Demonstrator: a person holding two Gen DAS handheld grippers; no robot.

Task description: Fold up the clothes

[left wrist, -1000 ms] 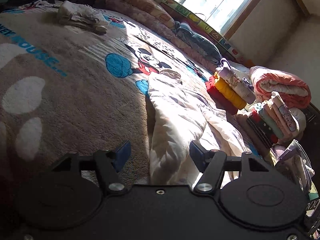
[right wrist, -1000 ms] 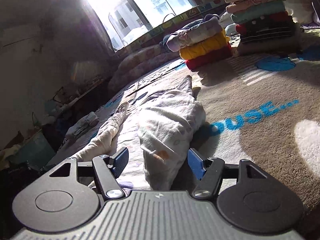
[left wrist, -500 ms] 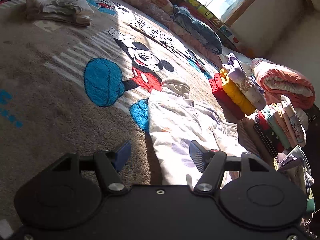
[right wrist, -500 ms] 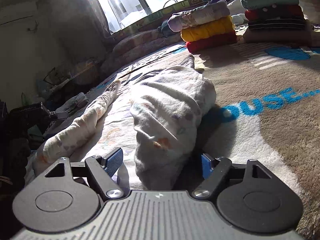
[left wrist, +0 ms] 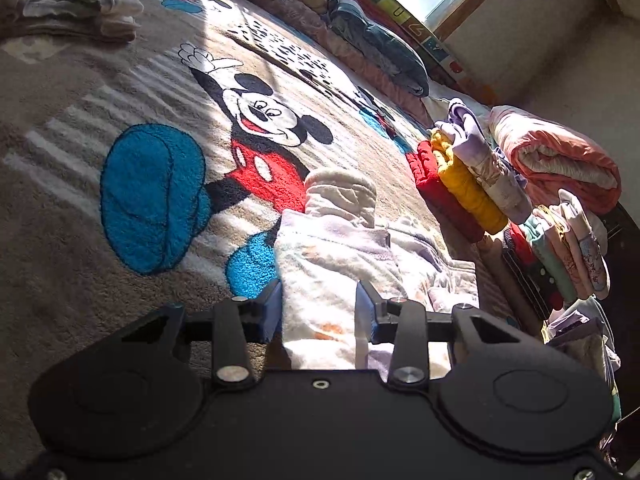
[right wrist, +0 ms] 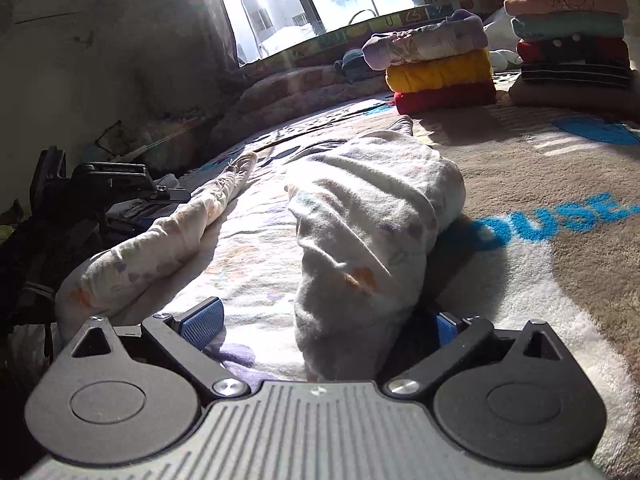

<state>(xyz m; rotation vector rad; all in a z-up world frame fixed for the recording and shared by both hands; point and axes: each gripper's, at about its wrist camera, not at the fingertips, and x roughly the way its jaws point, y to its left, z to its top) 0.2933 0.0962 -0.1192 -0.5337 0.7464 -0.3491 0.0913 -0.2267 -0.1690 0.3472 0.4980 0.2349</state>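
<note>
White garment (left wrist: 328, 276) pinched by left gripper (left wrist: 318, 312) (right gripper (right wrist: 320, 320) gapes wide).

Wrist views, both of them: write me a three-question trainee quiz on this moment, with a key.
1. True or false: the right gripper has its jaws wide apart.
2. In the three-piece stack of folded clothes on the beige cartoon blanket, which piece lies lowest? A yellow knit; B red knit; C lilac printed top.
3. Fill in: the left gripper has its blue pads against a fold of the ____.
Key: 1 true. 2 B, the red knit. 3 the white printed garment.
</note>
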